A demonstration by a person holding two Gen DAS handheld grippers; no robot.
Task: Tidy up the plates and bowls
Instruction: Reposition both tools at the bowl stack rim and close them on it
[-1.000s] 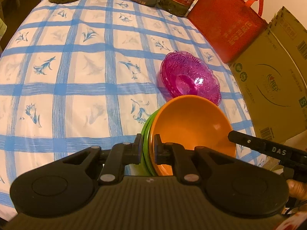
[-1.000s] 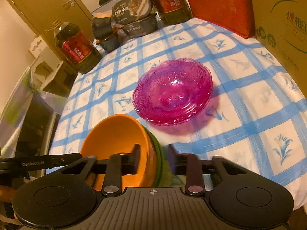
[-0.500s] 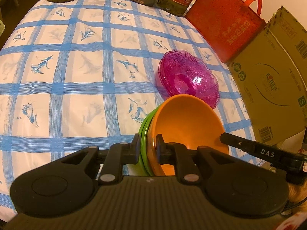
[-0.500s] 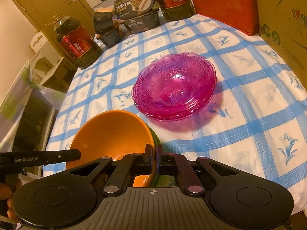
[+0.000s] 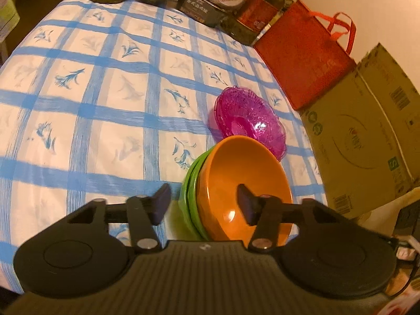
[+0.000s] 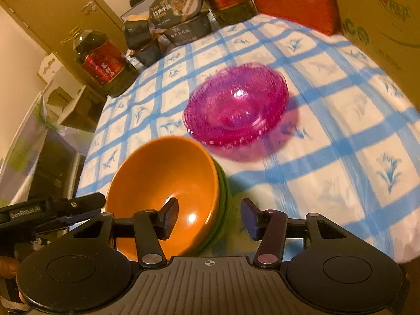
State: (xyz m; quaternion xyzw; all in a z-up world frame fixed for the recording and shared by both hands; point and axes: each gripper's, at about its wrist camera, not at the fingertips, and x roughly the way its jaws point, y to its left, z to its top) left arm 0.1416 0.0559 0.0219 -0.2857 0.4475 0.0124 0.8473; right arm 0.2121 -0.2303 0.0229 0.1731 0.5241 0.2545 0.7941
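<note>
Both grippers' jaws have just been opening astride opposite rims of the orange bowl nested in green bowls, left gripper and right gripper equally near, pink plates just beyond the fingers

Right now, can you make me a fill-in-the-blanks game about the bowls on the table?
1. The orange bowl sits nested inside a ____ bowl.
2. The stack of see-through plates is coloured ____.
3. The tablecloth is white with ____ stripes.
4. The jaws of both grippers are ____, not pinching the bowls.

Missing words: green; pink; blue; open
</note>
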